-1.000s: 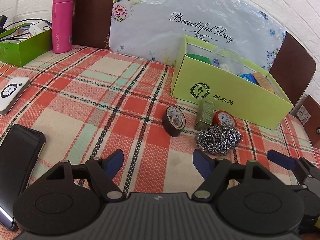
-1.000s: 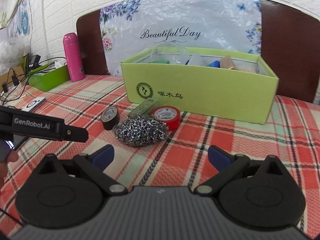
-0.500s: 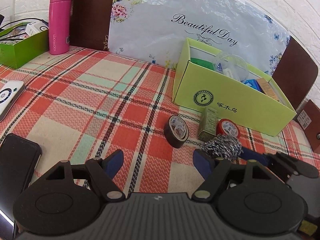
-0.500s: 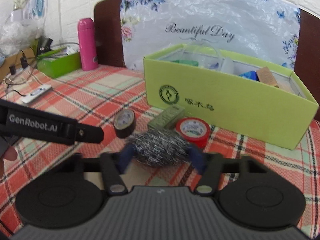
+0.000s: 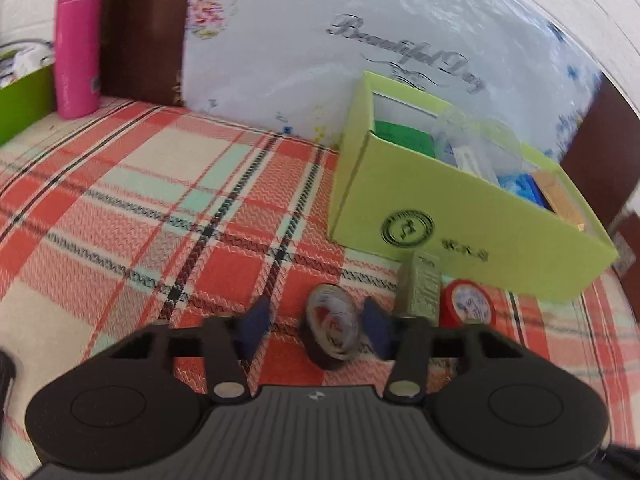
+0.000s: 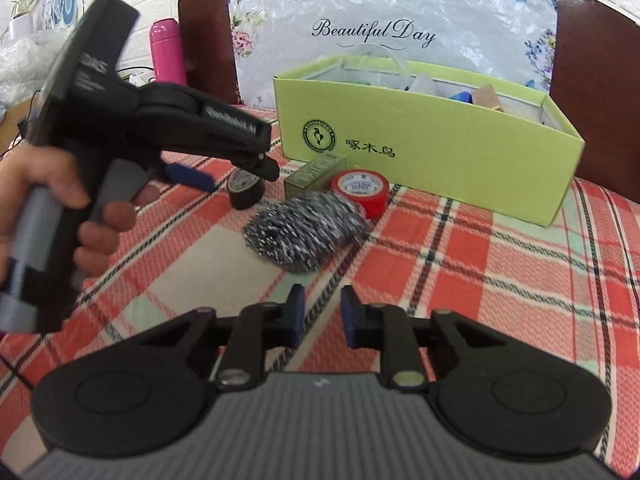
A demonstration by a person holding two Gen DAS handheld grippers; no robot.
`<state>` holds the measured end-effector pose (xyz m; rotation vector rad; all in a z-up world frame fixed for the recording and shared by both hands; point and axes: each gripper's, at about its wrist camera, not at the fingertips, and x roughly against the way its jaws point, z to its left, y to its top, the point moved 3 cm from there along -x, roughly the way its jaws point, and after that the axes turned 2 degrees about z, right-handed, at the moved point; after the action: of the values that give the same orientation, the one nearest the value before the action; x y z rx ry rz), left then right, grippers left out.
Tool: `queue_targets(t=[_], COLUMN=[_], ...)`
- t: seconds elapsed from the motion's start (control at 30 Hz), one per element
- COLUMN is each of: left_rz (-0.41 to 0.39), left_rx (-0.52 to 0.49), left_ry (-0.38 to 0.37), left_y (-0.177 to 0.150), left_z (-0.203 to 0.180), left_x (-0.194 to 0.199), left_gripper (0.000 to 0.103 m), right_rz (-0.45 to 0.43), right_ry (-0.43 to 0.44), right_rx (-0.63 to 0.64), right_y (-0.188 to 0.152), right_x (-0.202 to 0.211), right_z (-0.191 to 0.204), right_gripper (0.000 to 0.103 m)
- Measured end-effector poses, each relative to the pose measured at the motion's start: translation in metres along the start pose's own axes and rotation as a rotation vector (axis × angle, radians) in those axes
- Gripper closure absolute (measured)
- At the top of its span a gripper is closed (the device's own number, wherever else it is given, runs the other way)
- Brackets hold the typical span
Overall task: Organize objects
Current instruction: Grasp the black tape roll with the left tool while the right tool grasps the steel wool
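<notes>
A black tape roll [image 5: 330, 332] stands on edge on the plaid cloth between the fingers of my left gripper [image 5: 316, 328]. Its jaws are closing; the right pad is close to the roll and the left pad still stands clear of it. In the right wrist view a hand holds this left gripper [image 6: 232, 176] over the black tape roll [image 6: 244, 190]. My right gripper [image 6: 324, 312] is closing, its jaws nearly together with nothing between them. The steel scourer [image 6: 304, 236] lies free just ahead of its tips.
A yellow-green box [image 6: 440, 140] with several items inside stands behind. An olive carton [image 6: 316, 172] and a red tape roll [image 6: 362, 190] lie against its front. A pink bottle [image 5: 76, 40] and a green tray [image 5: 24, 104] stand far left.
My left gripper moved forward to the black tape and narrowed its jaws around it. My right gripper, around the scourer half a second ago, drew back and closed with nothing in it.
</notes>
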<state>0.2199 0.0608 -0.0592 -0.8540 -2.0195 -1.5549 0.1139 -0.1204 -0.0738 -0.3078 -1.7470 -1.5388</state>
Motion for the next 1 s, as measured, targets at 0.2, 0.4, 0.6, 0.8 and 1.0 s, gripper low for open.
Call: queue_targets(t=[0.2, 0.4, 0.6, 0.8, 1.0], left_rz=[0.03, 0.024, 0.009, 0.009, 0.008], left_rx=[-0.028, -0.024, -0.025, -0.05, -0.051], left_ry=[-0.035, 0.012, 0.035, 0.05, 0.057], left_y=[-0.021, -0.03, -0.034, -0.037, -0.036], left_z=[0.004, 0.016, 0.026, 0.025, 0.022], left_x=[0.023, 0.039, 0.05, 0.047, 0.042], left_gripper=[0.067, 0.067, 0.062, 0.052, 0.055], right_rz=[-0.036, -0.075, -0.075, -0.055, -0.072], right_ry=[0.022, 0.032, 0.03, 0.046, 0.032], right_rx=[-0.012, -0.044, -0.083, -0.098, -0.046], right_y=[0.003, 0.019, 0.034, 0.038, 0.031], right_x=[0.006, -0.004, -0.023, -0.043, -0.029], right_z=[-0.004, 0.002, 0.005, 0.007, 0.013], right_gripper=[0.065, 0.041, 0.038, 0.06, 0.077])
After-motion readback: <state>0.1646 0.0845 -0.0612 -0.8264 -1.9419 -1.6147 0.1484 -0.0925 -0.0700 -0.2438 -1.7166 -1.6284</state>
